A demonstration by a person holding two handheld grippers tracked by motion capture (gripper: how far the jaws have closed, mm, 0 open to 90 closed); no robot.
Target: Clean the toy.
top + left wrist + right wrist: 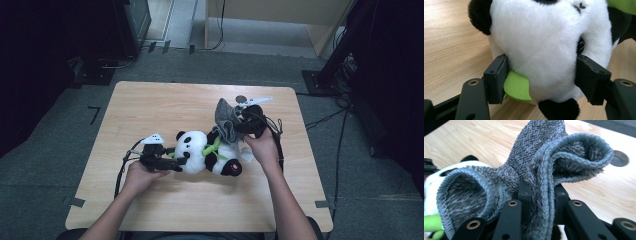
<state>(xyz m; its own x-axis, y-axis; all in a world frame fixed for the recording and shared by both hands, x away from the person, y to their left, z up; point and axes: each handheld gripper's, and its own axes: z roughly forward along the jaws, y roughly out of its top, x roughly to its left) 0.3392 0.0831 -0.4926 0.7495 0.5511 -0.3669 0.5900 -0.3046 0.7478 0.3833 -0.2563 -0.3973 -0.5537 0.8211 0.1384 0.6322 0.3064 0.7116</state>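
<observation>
High view: plush panda [200, 152] black-white, green trim; grey cloth [226, 120] bunched.

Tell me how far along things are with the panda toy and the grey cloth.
Done: the left hand-held gripper has its pads pressed on the plush panda's head, pinning it on the table. In hand: the right hand-held gripper is shut on a bunched fold of the grey knit cloth, lifted above the panda's body. Left: whatever the cloth is for; it hasn't been put down anywhere.

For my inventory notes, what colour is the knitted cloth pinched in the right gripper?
The knitted cloth is mottled grey with a lighter grey stitched edge, clearest in the right gripper view.
</observation>
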